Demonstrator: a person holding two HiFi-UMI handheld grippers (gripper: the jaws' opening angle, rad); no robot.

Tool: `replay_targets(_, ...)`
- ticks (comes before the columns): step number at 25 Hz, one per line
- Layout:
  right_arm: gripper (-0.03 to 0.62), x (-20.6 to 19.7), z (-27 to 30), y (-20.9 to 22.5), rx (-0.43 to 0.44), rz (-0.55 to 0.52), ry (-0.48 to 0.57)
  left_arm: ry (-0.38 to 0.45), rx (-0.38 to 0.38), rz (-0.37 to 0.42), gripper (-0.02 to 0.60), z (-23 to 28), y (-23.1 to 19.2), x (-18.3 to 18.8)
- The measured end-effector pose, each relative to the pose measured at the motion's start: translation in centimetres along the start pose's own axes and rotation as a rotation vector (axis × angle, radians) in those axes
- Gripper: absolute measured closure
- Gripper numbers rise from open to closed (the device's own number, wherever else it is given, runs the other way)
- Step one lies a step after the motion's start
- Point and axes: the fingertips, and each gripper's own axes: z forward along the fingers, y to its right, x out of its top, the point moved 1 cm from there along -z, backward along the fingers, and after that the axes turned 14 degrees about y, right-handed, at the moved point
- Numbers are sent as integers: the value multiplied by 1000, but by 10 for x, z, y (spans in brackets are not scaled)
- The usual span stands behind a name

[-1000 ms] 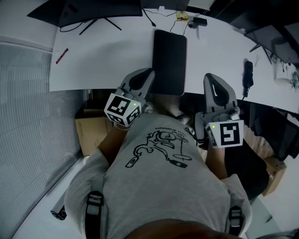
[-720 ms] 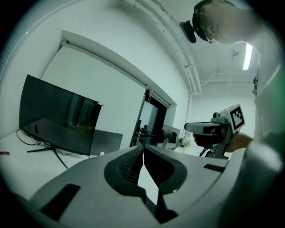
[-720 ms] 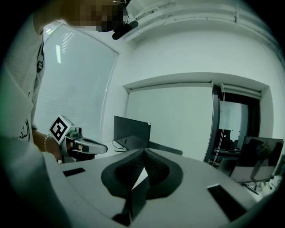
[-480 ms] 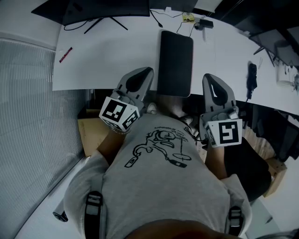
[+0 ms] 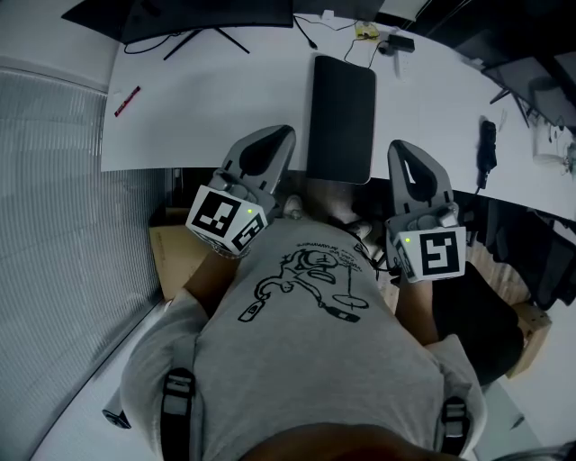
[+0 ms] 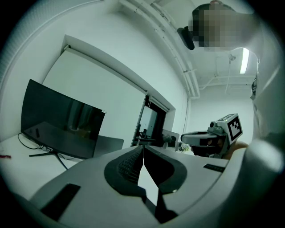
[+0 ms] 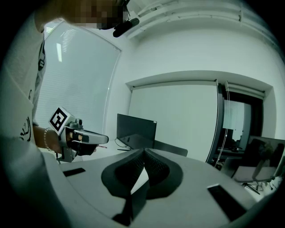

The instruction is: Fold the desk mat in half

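Mat (image 5: 342, 117): a dark, narrow rectangle lying flat on the white surface (image 5: 207, 117). Its long sides run from the near edge toward the far edge. Its near end lies at the near edge, roughly at mid-width of the surface. Whether it is one layer or two cannot be told.

Left gripper (image 5: 273, 140): jaws closed, pads together at the tips, nothing between them. It is held at the near edge, just beside the mat's near left corner. No contact with the mat shows. Its marker cube (image 5: 225, 221) sits at the rear, close to the person's shirt (image 5: 306, 324).

Right gripper (image 5: 405, 153): jaws closed, pads together, nothing between them. It is held at the near edge, to the right of the mat's near end and apart from it. Its marker cube (image 5: 435, 255) faces the head camera.

The mat's near end lies between the two grippers, and both point toward the far edge. Each gripper view shows the other gripper off to one side, held in a hand.

Other items on the surface:
- Monitor (image 5: 207, 13): at the far left corner, on a splayed stand, with the screen dark.
- Red pen (image 5: 126, 101): near the left edge, well apart from the mat.
- Cables (image 5: 310, 36): along the far edge, behind the mat's far end.
- Black device (image 5: 486, 144): near the right edge, well apart from the mat.
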Motion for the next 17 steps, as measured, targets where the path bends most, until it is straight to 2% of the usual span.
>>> replay_targets(7,588,0,-3,0,6,-7,-5,6,-3,-4,555,-1,5,2)
replay_targets(11,588,6,-1,1,-10,14,29,10,-5,-4,555,-1,8,2)
replay_targets(17,588,-3,-4,-1,12,-8,-19,8,-3,-7,555,-1,8,5)
